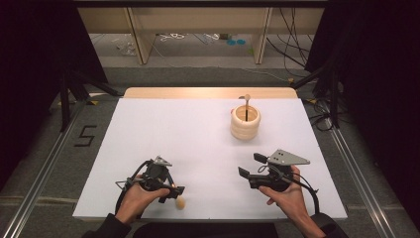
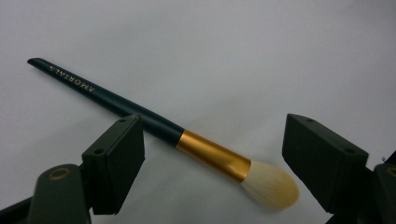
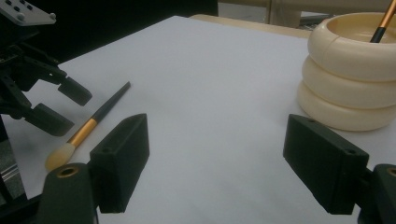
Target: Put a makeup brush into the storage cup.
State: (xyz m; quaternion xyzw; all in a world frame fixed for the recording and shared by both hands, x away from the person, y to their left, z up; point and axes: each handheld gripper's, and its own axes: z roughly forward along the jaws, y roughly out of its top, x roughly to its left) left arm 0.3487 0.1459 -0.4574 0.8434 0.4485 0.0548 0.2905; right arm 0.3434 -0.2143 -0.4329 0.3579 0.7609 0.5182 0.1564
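A makeup brush [image 2: 154,123] with a dark handle, gold ferrule and cream bristles lies flat on the white table [image 1: 188,129] near its front left edge. My left gripper [image 2: 215,142] is open just above it, one jaw on each side, touching nothing. The high view shows its bristle tip [image 1: 180,202] beside the left gripper [image 1: 171,193]. In the right gripper view the same brush [image 3: 93,122] lies under the left gripper [image 3: 63,106]. My right gripper [image 1: 251,165] [image 3: 217,154] is open and empty. A cream ribbed holder [image 1: 244,124] [image 3: 345,74] stands upright with a second brush [image 1: 246,103] [image 3: 383,23] in it.
White tabletop stretches between the grippers and the holder. A wooden strip [image 1: 208,92] runs along the table's far edge. Beyond it lie floor cables and wooden furniture legs [image 1: 141,39]. Dark curtains flank both sides.
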